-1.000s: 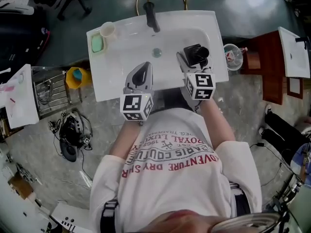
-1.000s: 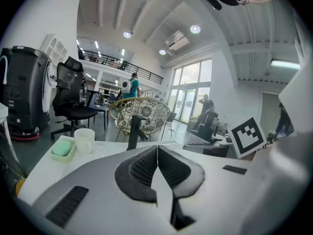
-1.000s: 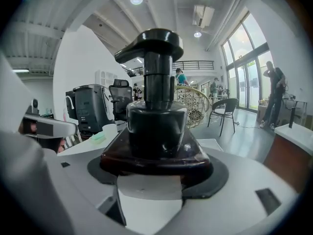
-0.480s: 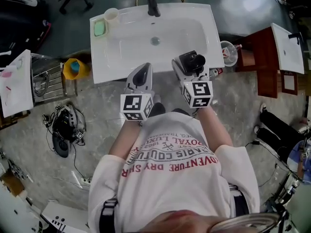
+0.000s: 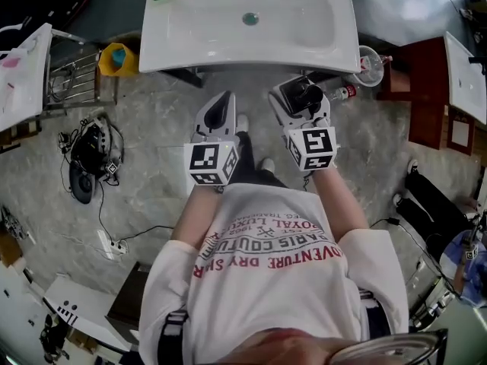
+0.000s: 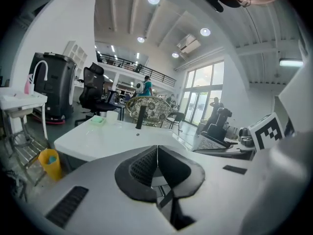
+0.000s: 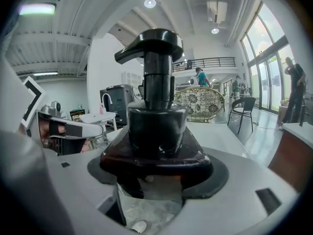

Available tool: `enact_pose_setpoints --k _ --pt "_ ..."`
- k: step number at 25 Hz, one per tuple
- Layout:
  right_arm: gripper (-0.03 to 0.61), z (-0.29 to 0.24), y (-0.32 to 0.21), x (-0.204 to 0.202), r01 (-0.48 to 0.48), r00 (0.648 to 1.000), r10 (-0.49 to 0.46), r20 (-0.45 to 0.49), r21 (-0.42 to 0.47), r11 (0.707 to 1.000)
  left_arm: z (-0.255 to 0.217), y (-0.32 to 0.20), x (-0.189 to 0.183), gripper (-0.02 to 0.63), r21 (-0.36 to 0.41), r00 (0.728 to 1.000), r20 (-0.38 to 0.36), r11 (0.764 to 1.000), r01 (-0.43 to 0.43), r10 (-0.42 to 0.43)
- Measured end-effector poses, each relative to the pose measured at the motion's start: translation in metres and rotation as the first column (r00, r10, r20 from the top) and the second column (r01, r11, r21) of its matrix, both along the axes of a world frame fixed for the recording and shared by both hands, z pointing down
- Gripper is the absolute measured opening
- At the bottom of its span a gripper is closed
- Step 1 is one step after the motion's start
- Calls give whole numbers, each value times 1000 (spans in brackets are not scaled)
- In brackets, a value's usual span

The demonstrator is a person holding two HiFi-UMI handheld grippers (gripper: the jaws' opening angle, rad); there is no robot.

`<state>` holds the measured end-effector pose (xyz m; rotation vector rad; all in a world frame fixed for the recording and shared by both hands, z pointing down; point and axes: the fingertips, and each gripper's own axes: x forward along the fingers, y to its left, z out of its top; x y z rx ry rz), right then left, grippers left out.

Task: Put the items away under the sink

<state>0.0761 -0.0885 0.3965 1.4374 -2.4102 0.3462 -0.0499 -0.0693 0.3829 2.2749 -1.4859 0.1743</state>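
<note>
A metal rack (image 5: 72, 82) and a yellow cup (image 5: 116, 58) stand on the grey marbled floor (image 5: 152, 173) off the left edge of the white sink (image 5: 190, 52), with tangled cables (image 5: 91, 154) nearer the person. The left hand-held gripper (image 6: 157, 155) has its jaws pressed together, with nothing between them. The person's white shirt (image 5: 266, 280) carries red and grey print, upside down in the head view; "ADVENTURE" and "ROYAL LUX" can be read. The right hand-held gripper (image 7: 155, 177) clamps a dark pump bottle (image 5: 303, 96) by its shoulder, upright, over the floor just in front of the sink's front edge near its right corner; it shows no legible label. A reddish wooden cabinet (image 5: 426, 90) stands further right. The room is tall and white, with ceiling spotlights and large windows.
</note>
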Motion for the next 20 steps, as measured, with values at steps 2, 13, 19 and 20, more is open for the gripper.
enact_pose_setpoints --k 2,13,19,20 --pt "376 10 24 3 24 1000 -24 -15 -10 1000 11 28 1 23 -18 1000 -3 1000 24 -25" --pt "376 89 79 -13 126 991 -128 -31 -71 989 73 100 -20 23 -63 992 18 990 128 -127" --pt "376 161 58 -37 167 986 -168 -21 -47 985 127 76 -47 23 -10 982 44 983 182 -181" --pt "376 176 52 -44 173 985 -174 -18 -47 984 139 70 -53 23 -2 980 51 982 191 -191"
